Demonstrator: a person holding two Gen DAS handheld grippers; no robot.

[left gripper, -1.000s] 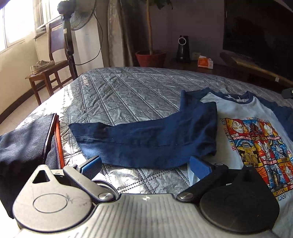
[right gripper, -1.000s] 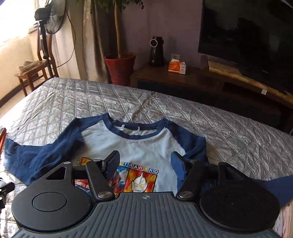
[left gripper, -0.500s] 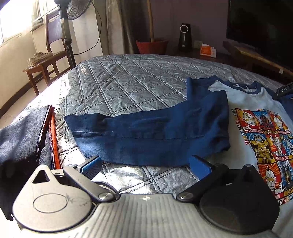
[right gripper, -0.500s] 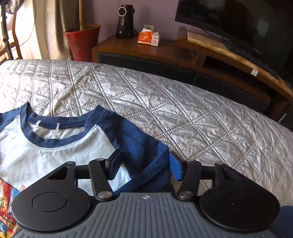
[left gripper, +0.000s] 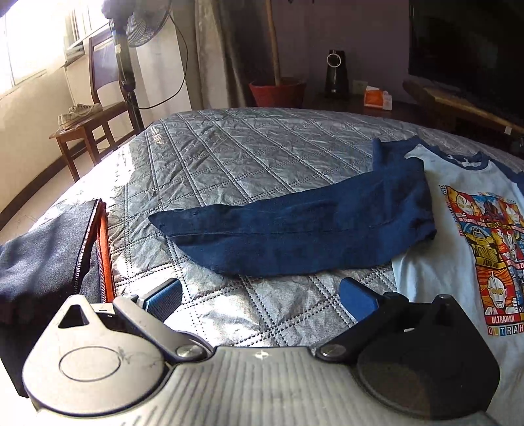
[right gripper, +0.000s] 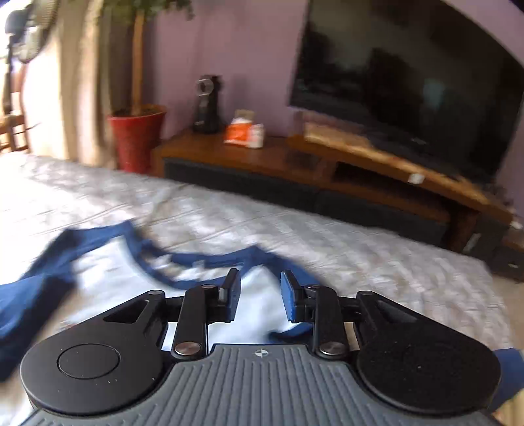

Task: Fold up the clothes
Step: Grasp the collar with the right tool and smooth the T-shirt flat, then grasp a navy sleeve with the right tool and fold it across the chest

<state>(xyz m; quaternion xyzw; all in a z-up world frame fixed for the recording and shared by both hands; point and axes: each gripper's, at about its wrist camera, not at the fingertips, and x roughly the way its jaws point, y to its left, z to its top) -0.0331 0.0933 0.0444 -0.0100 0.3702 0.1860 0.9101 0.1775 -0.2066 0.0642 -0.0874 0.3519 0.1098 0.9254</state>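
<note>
A white T-shirt (left gripper: 435, 268) with navy sleeves and a colourful cartoon print lies face up on the silver quilted bed (left gripper: 245, 157). Its long navy sleeve (left gripper: 294, 239) stretches left across the quilt. My left gripper (left gripper: 258, 290) is open, low over bare quilt just in front of that sleeve. In the blurred right wrist view the T-shirt (right gripper: 108, 262) shows its navy collar (right gripper: 203, 259). My right gripper (right gripper: 258, 295) hovers at the shirt's right shoulder. Its jaws are narrowed but still apart, with white fabric visible in the gap.
A dark bag with an orange zipper edge (left gripper: 42, 249) lies at the bed's left side. Beyond the bed stand a wooden chair with shoes (left gripper: 95, 121), a fan (left gripper: 144, 23), a red plant pot (right gripper: 136, 137), a wooden TV stand (right gripper: 360, 157) and a TV (right gripper: 409, 75).
My right gripper's jaws have narrowed over the shirt's right shoulder and its view has swung upward, blurring. My left gripper has drawn back slightly from the navy sleeve and stays open.
</note>
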